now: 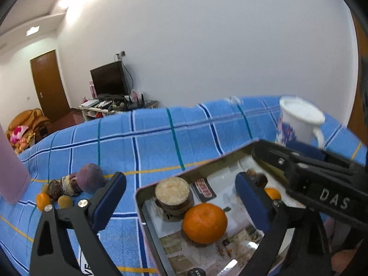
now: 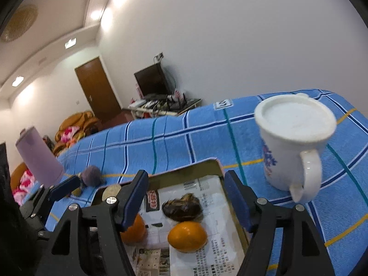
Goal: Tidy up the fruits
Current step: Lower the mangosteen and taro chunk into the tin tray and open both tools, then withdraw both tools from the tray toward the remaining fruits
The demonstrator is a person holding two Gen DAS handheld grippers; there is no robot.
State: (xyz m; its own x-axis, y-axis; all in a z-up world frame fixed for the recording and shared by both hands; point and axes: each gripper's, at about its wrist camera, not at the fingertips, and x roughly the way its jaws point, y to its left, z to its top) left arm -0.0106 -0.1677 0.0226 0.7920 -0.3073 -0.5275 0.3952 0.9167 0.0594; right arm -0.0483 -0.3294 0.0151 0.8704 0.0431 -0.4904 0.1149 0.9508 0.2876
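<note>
A metal tray lined with printed paper lies on the blue checked blanket. In it are a large orange, a cut brown fruit, a small orange and a dark wrinkled fruit. My left gripper hangs open over the tray's left end; the large orange lies below its wide jaws, untouched. My right gripper is open over the tray's right end, the dark fruit lying between its fingers with gaps on both sides.
Left of the tray, a pile of loose fruit includes a purple round one. A lilac bottle stands beyond it. A white mug stands right of the tray. The blanket ends at the far edge.
</note>
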